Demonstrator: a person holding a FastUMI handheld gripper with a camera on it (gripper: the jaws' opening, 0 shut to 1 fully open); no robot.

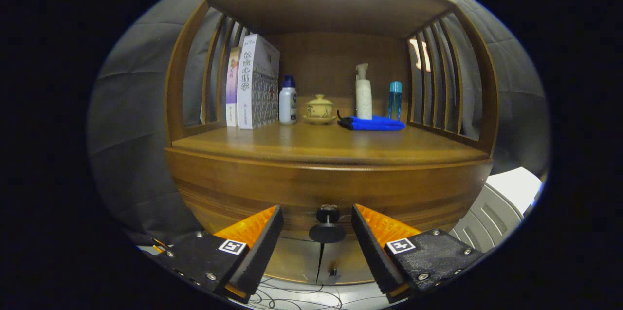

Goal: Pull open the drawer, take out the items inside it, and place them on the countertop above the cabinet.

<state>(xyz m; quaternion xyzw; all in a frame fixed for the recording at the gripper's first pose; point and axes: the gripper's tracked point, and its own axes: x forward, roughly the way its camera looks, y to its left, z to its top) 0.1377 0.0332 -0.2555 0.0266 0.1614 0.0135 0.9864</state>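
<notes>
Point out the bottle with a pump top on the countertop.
The tall white bottle behind the blue cloth; the other two have plain caps. Gripper open around the drawer knob.

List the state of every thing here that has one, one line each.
drawer: shut
drawer knob: between the fingers, not yet gripped
gripper: open, fingers either side of the knob
lower cabinet doors: shut
lidded cup: lid on, upright
blue cloth: folded, lying flat
pump bottle: upright
boxes: standing upright
</notes>
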